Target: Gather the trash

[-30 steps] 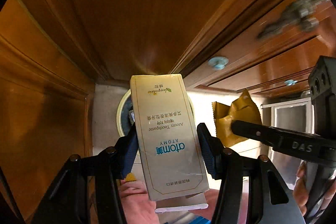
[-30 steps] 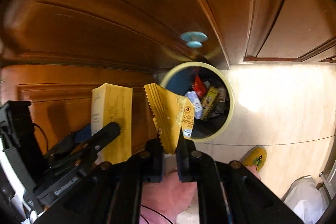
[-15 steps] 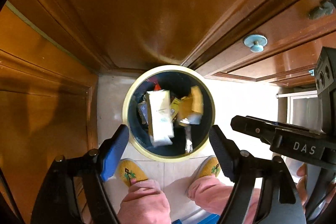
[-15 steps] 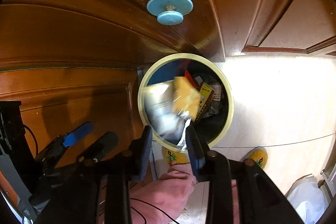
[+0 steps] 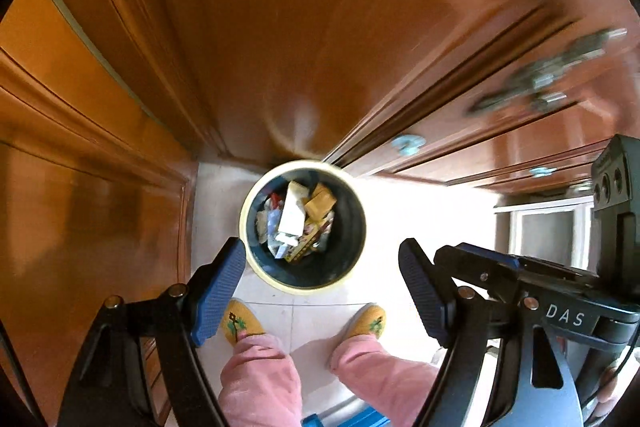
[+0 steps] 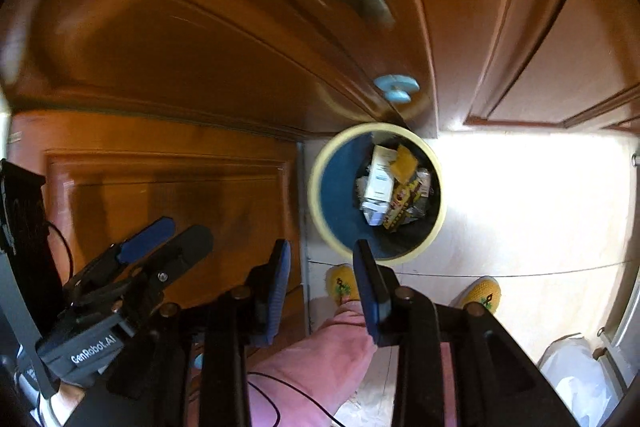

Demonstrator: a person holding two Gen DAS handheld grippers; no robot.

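A round bin [image 5: 304,223] stands on the pale tiled floor [image 5: 420,211] against glossy brown wooden cabinet doors [image 5: 288,39], and it serves as the landmark here. Its rim is a smooth cream ring, its inner wall dark blue. Inside lies a heap of trash: a long white cardboard box [image 5: 294,213] on top, a crumpled yellow-brown wrapper [image 5: 320,203] touching its right side, and under them a yellow printed packet [image 6: 400,205] and silvery foil scraps; the print is too small to read.

Above the bin the left tongs [image 5: 320,291] are released, their ribbed blue pads spread wide with nothing between them. The right tongs [image 6: 320,279] are likewise released and empty, their flat blue pads apart, just in front of the bin's near rim. In the left view the black body of the right tool carries the white letters "DAS"; in the right view the left tool reads "GenRobot.AI".

Near the bin's front edge stand two knitted yellow slippers [image 5: 240,321] with a small green plant motif, below soft pink trouser legs [image 5: 260,375]. A pale blue round knob [image 6: 396,89] sits on the door just behind the bin. A white plastic bag [image 6: 580,375] lies well to the right of it.
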